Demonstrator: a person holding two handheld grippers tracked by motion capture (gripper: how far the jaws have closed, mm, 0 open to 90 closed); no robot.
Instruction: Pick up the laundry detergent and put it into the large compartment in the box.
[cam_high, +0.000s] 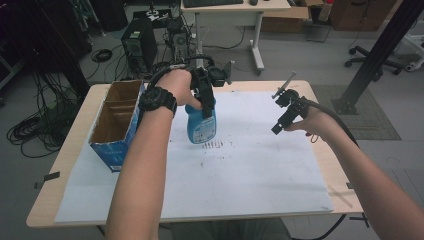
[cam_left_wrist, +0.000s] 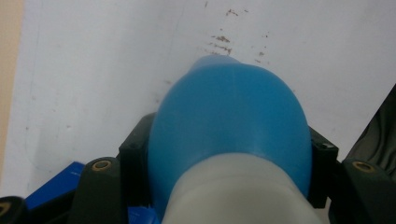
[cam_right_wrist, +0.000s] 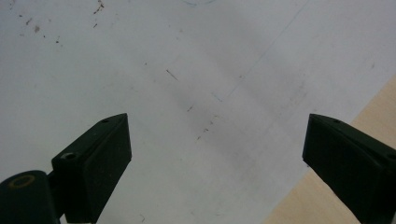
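From above, the left gripper (cam_high: 206, 95) has the blue spray bottle (cam_high: 201, 123) pinched by its neck, hanging over the white sheet (cam_high: 250, 170) right of the open cardboard box (cam_high: 116, 125). Its own camera catches what's hidden up there: both pads squeezing the bottle's shoulder. The right gripper (cam_high: 280, 125) hovers off right, jaws spread wide.

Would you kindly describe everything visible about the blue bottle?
The blue bottle looks like translucent plastic holding blue liquid, with a label on its front and a whitish upper part. It hangs upright above the white sheet, clamped near its top between the jaws of the left gripper. Nothing else touches it.
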